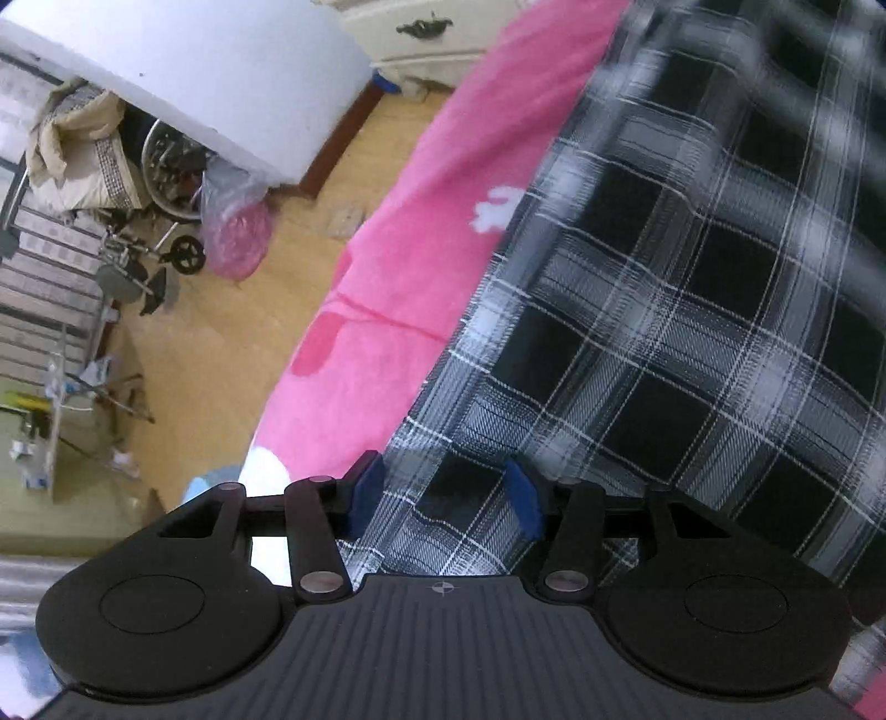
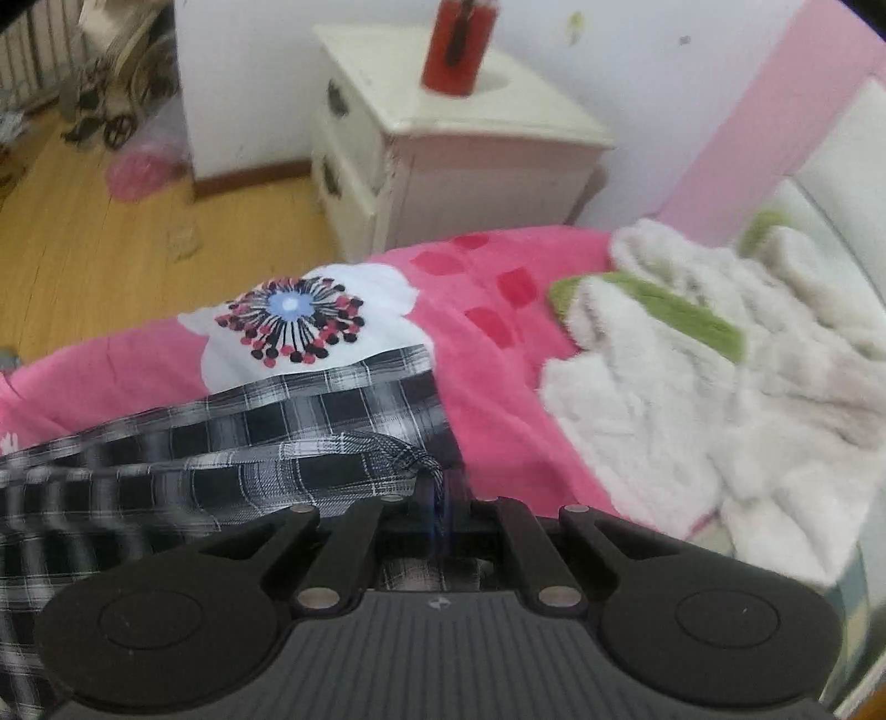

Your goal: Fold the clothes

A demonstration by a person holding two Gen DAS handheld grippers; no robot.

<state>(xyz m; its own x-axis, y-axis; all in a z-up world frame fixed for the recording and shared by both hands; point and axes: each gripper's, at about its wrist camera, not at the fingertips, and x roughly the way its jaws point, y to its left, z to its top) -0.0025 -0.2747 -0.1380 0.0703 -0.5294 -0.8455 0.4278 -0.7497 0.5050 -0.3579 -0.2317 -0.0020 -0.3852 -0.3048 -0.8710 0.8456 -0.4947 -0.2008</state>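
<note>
A black-and-white plaid garment point(image 1: 664, 310) lies on a pink bedspread point(image 1: 421, 232). In the left wrist view my left gripper point(image 1: 443, 493) is open, its blue pads point(image 1: 365, 487) apart with plaid cloth between and under them, not pinched. In the right wrist view my right gripper point(image 2: 440, 498) is shut on a gathered edge of the plaid garment point(image 2: 310, 437), which stretches off to the left over the pink bedspread point(image 2: 498, 387).
A white fleece garment with green trim point(image 2: 692, 387) lies on the bed to the right. A white nightstand point(image 2: 443, 166) with a red bottle point(image 2: 459, 44) stands beyond the bed. Wooden floor point(image 1: 221, 343), a wheelchair point(image 1: 171, 166) and a pink bag point(image 1: 238, 232) are left of the bed.
</note>
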